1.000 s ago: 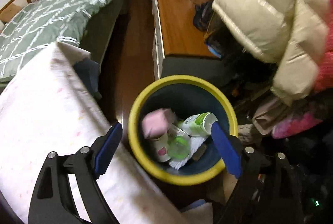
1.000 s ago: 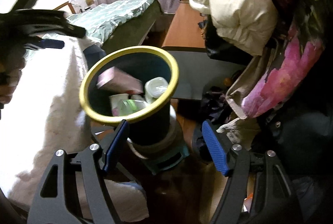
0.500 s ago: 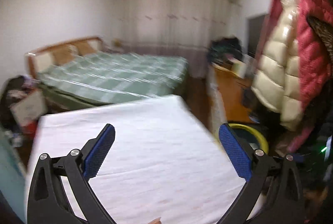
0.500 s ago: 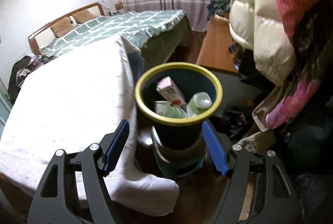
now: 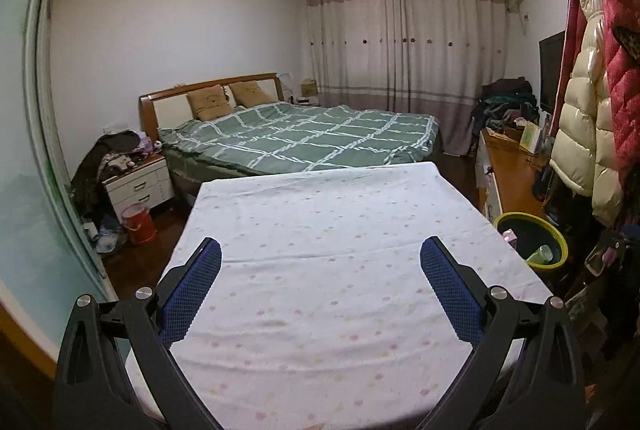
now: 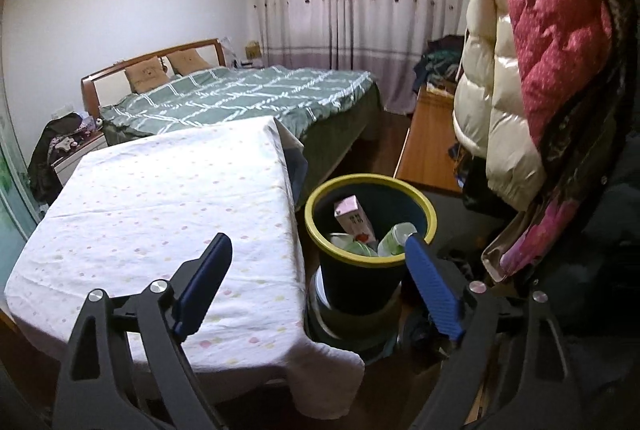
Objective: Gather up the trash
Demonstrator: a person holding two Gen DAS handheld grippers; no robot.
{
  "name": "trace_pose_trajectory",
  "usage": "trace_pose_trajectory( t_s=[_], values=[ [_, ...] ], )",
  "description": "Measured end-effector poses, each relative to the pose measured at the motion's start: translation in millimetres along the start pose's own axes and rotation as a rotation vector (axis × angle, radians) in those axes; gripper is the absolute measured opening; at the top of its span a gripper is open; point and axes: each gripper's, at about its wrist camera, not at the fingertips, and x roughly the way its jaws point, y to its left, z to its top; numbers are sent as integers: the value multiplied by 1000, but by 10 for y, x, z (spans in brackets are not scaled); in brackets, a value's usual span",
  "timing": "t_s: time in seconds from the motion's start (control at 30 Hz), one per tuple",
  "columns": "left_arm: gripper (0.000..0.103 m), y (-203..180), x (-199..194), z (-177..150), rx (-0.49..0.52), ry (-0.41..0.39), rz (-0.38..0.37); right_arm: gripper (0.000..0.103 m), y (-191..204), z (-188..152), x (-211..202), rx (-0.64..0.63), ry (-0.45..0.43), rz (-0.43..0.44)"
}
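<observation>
Since earlier frame: left gripper swung off trash bin toward counter; pink carton now settled inside bin. Left fingers spread wide, nothing between them; bin well right of them, beside counter's right edge. Right gripper opening, empty; bin rim between its fingers, just beyond tips, right fingertip overlapping near rim. Green bottle beside carton.

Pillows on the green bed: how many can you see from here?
2. Both tan pillows lean against the wooden headboard, side by side: the left pillow and the right pillow. The green quilt could hide others.
</observation>
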Motion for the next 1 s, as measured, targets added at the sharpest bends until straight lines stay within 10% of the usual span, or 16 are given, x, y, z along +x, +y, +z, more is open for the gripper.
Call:
trace_pose_trajectory(
  t_s=[1.0],
  values=[
    [98, 6, -245, -126, -47, -8, 27, 86, 129, -16, -196, -8, -55, -6]
  ],
)
